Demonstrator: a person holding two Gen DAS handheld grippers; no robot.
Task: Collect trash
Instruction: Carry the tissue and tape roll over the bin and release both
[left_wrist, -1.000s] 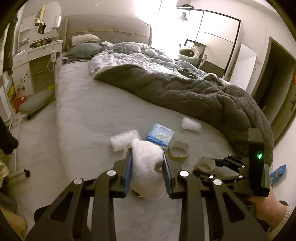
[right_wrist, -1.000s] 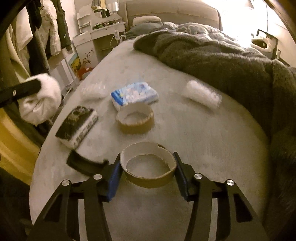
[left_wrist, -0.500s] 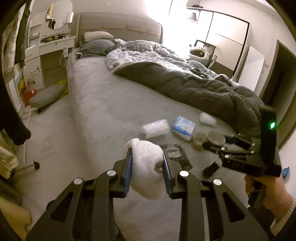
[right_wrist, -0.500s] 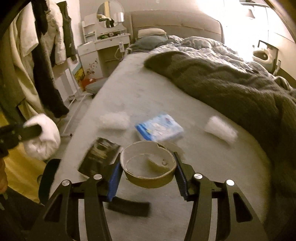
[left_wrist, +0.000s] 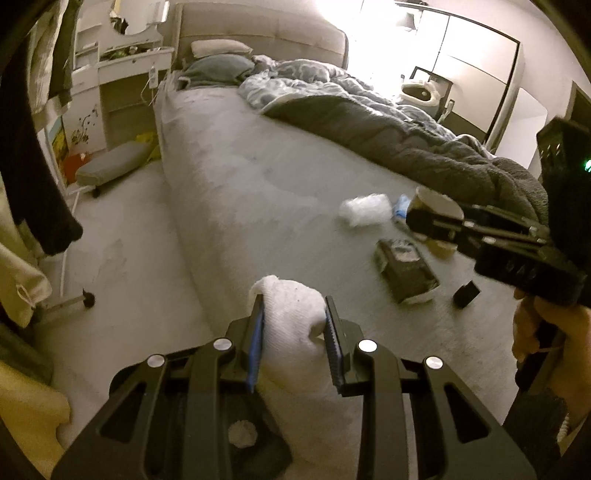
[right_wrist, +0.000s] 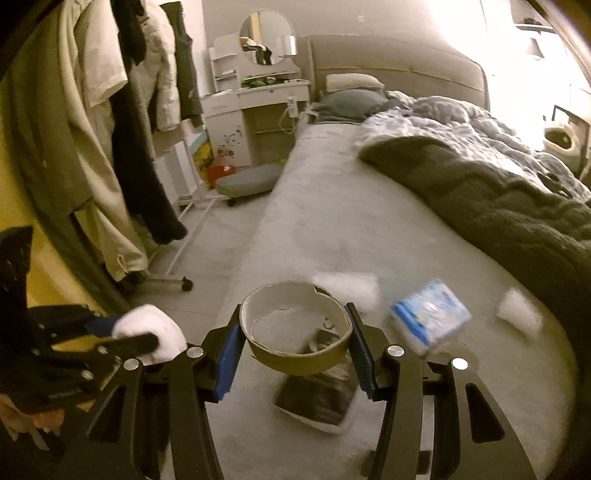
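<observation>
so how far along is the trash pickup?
Nothing visibly binned yet. In hand: left gripper clamps a crumpled white tissue wad; right gripper clamps an empty brown cardboard tape ring. Left on the grey bed: dark foil packet, blue-white tissue pack, two clear plastic wads.

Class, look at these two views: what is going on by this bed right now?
A person is clearing trash off the bed with two hand-held grippers. The left hand-held gripper is clamped on a crumpled white tissue wad. The right hand-held gripper grips an empty cardboard tape ring, held above the bed. A blue packet, a dark wrapper and white plastic scraps lie on the mattress.
</observation>
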